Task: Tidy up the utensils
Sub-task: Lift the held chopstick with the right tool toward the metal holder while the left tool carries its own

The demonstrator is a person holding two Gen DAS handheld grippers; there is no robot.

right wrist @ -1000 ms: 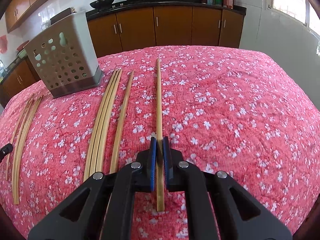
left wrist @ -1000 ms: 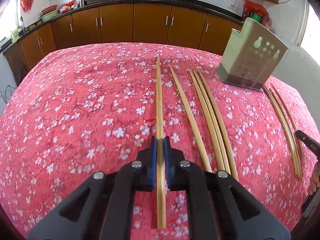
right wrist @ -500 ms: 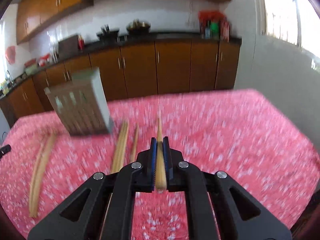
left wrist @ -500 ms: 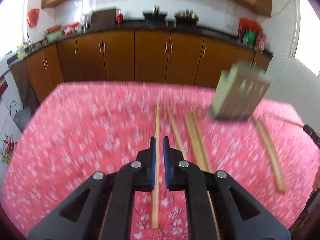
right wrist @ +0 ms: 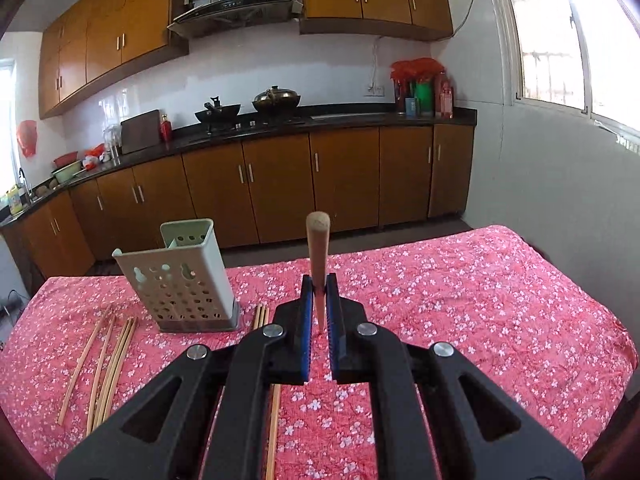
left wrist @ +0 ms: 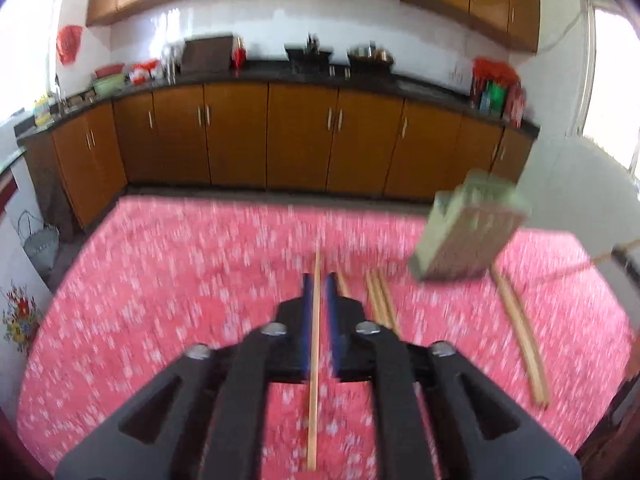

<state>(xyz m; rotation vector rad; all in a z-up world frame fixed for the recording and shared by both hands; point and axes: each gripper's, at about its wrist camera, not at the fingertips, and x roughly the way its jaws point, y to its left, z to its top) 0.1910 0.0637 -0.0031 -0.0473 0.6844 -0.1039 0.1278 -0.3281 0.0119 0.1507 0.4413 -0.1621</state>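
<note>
My right gripper (right wrist: 319, 285) is shut on a bamboo chopstick (right wrist: 317, 248), held above the table and pointing forward and up. The pale green perforated utensil holder (right wrist: 182, 276) stands to its left, with loose chopsticks (right wrist: 108, 356) lying on the cloth around it. In the blurred left wrist view my left gripper (left wrist: 319, 284) is high above the table. A chopstick (left wrist: 314, 392) lies on the cloth in line with the narrow gap between its pads; I cannot tell whether it is gripped. The holder (left wrist: 464, 236) is far right.
The table has a red floral cloth (right wrist: 480, 304). More chopsticks lie right of my left gripper (left wrist: 382, 300) and beyond the holder (left wrist: 520, 332). Brown kitchen cabinets (right wrist: 280, 184) and a counter with pots stand behind the table. A window (right wrist: 560, 40) is at the right.
Both grippers have risen from the cloth. The right one lifted its chopstick and tilted it up. The left one rose fast, and its chopstick looks left on the table.
</note>
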